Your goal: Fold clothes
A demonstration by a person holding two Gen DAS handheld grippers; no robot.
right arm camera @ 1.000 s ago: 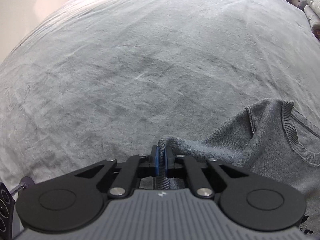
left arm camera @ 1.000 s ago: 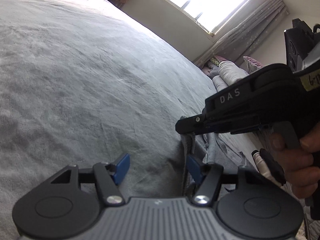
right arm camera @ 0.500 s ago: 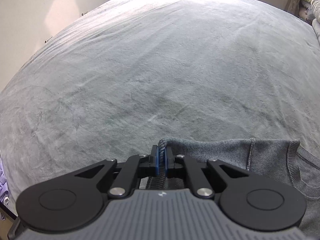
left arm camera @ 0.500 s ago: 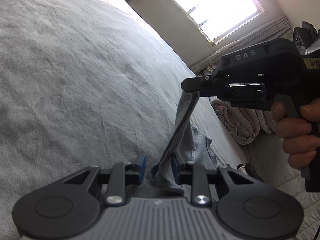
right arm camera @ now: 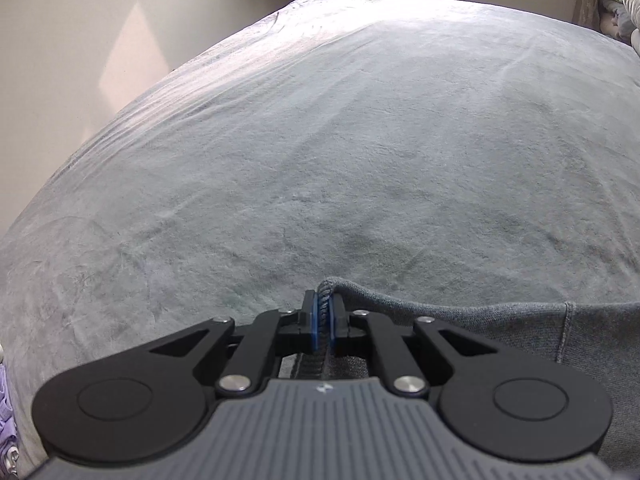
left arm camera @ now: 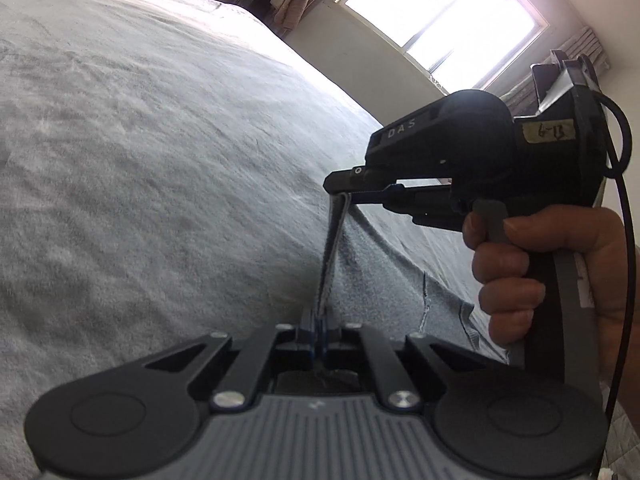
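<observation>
Left wrist view showed the left gripper [left arm camera: 319, 330] pinching the grey sweater's [left arm camera: 384, 276] edge, stretched tight up to the right gripper [left arm camera: 340, 192], also clamped on it. Below both lay the bed [left arm camera: 160, 160]. Pulling harder might make the edge slip out.

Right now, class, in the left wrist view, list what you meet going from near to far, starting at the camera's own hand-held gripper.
Left hand-held gripper, shut on the grey sweater's edge → right hand-held gripper, clamping the same edge higher up → grey bedspread → window.
</observation>
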